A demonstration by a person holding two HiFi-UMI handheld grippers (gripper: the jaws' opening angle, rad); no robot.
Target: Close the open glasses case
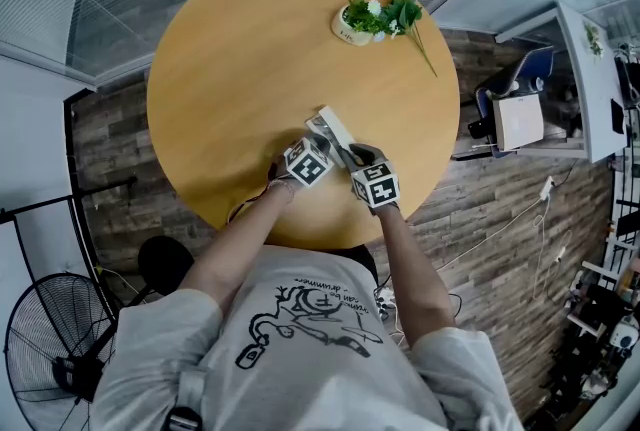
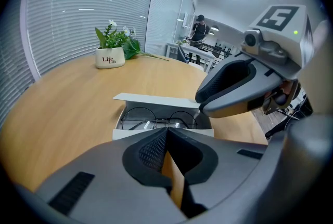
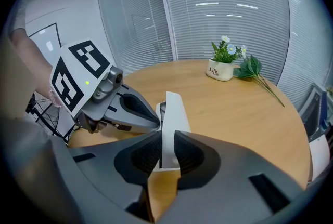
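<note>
Case (image 1: 330, 129): white, open, at mid-frame in the head view on the round counter (image 1: 230, 69); glasses (image 2: 156, 116) lie inside.
Lid (image 3: 171, 114): raised, its edge pinched by the right gripper (image 3: 165, 151), fingers closed on it.
Left gripper (image 2: 166, 137): fingers shut together, empty, just beside the case's near wall.
Plant (image 1: 375, 17): upper right of the counter, well apart from the case.

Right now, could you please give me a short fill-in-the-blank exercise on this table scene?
The right gripper is clamped on the ____ of the glasses case.
The glasses inside have ____ lenses.
The jaws of the left gripper are ____, holding nothing.
The plant pot reads ____.
Missing: lid; round; shut; Life.
</note>
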